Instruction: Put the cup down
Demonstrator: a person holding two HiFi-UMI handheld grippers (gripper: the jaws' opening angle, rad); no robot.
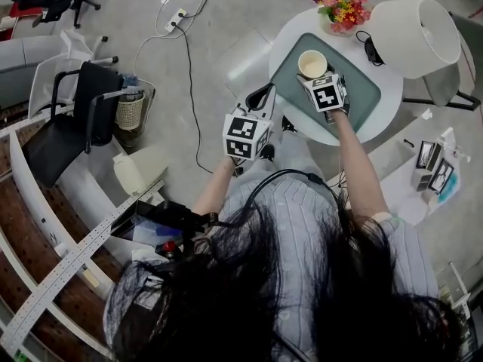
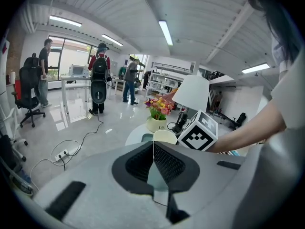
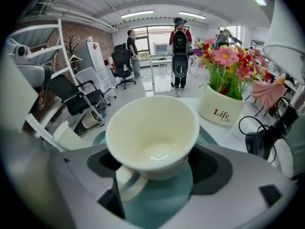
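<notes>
Left claw (image 2: 153, 149) pressed together, holding nothing, just off the round white tabletop (image 1: 386, 118). Right claw (image 3: 155, 166) clamped on the cream cup (image 1: 312, 63), upright over the teal mat (image 1: 364, 96); contact with mat unclear. Flowers (image 1: 341, 4) and lampshade (image 1: 415, 36) beyond.

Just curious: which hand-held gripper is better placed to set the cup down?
The right hand-held gripper grips the cup over the teal tray; the left hand-held gripper is shut, empty, beside the table.
</notes>
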